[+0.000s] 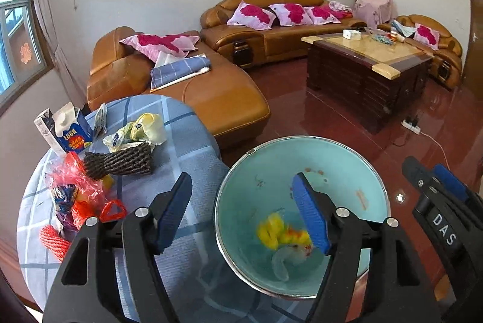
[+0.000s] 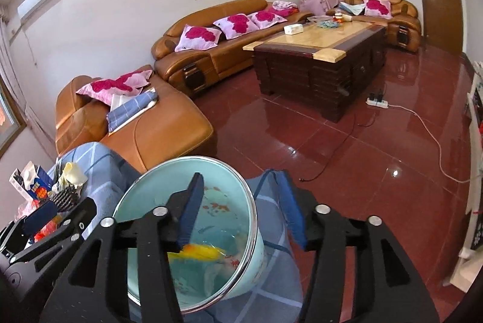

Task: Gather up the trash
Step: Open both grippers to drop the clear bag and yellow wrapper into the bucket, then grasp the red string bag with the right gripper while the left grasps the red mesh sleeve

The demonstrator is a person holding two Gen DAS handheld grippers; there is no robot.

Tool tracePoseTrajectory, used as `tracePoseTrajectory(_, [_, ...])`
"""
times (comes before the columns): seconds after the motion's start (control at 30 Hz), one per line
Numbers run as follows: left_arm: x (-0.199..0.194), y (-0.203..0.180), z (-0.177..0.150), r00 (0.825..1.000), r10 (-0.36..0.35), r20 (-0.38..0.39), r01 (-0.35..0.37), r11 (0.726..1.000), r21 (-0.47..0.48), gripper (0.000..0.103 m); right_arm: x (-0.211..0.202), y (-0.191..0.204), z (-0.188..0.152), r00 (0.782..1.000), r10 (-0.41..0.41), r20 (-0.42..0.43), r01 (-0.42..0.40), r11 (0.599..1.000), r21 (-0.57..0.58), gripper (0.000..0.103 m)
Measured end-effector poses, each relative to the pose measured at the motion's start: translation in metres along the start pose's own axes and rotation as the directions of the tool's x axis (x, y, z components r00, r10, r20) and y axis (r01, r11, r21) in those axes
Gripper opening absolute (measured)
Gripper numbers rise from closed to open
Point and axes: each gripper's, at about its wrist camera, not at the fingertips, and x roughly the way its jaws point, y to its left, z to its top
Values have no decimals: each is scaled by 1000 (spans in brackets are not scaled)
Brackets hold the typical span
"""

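- The left gripper (image 1: 243,214) hangs over the rim of the pale blue bin (image 1: 347,160), fingers wide apart and empty.
- The right gripper (image 2: 241,206) is also parted, holding nothing.
- A yellow wrapper (image 1: 276,232) lies in the bin (blurred).
- More trash, a red net bag (image 1: 75,190), sits at 9 o'clock on the checked table (image 1: 187,123).

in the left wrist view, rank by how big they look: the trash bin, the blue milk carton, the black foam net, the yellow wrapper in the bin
1. trash bin, largest, though nearest the camera
2. black foam net
3. blue milk carton, close to the net in size, so that order is unsure
4. yellow wrapper, blurred, smallest
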Motion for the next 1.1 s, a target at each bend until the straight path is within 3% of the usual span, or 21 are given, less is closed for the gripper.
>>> tracePoseTrajectory(0.3, [-14,18,-7,999,38,15,-37,999,-40,86,-15,7,4,999,12,50,-11,1000,-14,60])
tracePoseTrajectory(0.77, [-18,67,-33,996,87,-26,-89,992,-94,87,-26,38,-8,997,57,50,-51,992,-116,62])
tracePoseTrajectory(1.1, [-23,132,-60,986,155,-68,-164,975,-150,87,-30,78,-26,992,121,19,-114,968,-222,62])
